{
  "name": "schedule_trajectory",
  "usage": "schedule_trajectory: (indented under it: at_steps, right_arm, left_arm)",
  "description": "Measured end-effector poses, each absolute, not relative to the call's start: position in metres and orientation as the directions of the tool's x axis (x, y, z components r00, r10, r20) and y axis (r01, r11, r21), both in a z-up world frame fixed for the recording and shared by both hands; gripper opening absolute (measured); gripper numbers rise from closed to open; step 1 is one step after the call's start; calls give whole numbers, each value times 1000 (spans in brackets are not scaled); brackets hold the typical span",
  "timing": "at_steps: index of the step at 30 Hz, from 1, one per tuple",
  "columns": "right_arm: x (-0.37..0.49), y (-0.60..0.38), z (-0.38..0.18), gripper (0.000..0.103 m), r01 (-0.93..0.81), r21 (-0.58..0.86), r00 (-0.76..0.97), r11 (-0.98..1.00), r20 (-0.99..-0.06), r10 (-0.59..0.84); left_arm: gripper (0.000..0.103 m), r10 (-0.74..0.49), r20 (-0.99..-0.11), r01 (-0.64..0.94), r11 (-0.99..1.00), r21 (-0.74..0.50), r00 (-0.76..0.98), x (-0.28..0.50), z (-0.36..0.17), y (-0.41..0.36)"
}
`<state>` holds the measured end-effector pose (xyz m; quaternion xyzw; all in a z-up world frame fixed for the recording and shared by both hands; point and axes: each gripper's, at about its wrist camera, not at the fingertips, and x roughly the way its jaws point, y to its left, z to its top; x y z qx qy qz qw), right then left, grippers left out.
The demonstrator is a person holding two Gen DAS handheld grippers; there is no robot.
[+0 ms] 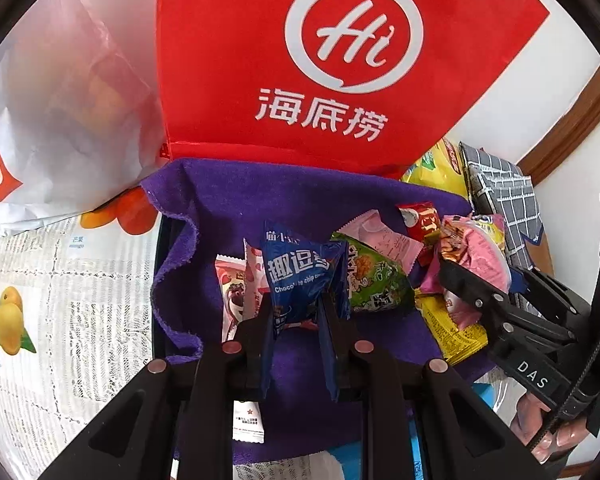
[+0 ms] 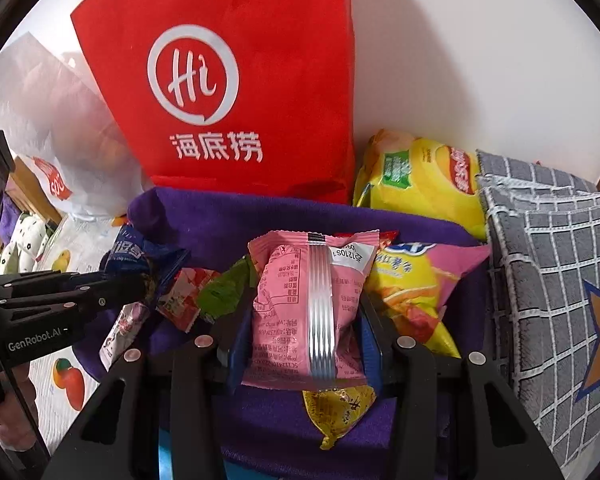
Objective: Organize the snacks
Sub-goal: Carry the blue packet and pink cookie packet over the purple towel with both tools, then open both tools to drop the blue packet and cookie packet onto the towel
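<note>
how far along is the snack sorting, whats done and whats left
Done: nothing clearly sorted yet. In hand: the left hand-held gripper is shut on a blue cookie packet, and the right hand-held gripper on a pink packet, both over the purple cloth. Left: a green packet, yellow packets and others lie on the cloth before the red bag.

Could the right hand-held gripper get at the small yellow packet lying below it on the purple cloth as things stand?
Probably not yet: the right hand-held gripper is shut on a pink snack packet, which hangs over the yellow packet on the purple cloth. Its jaws are full.
</note>
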<state>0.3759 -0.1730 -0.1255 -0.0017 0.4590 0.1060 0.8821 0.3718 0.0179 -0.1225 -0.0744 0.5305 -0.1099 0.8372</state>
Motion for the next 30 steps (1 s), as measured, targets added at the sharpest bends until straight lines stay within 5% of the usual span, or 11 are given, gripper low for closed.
schedule_trajectory:
  at_steps: [23,30]
  right_arm:
    - [380,-170,-133,56,-198,55,548,979,-822,156]
    - [380,-169,-132,57,-206,36,540,978,-829,144]
  left_arm:
    - [21,-266,-881,114,964,-241,390,377,-133,11]
    - [37,-253,-891,114,967,-227,377,379,-137,8]
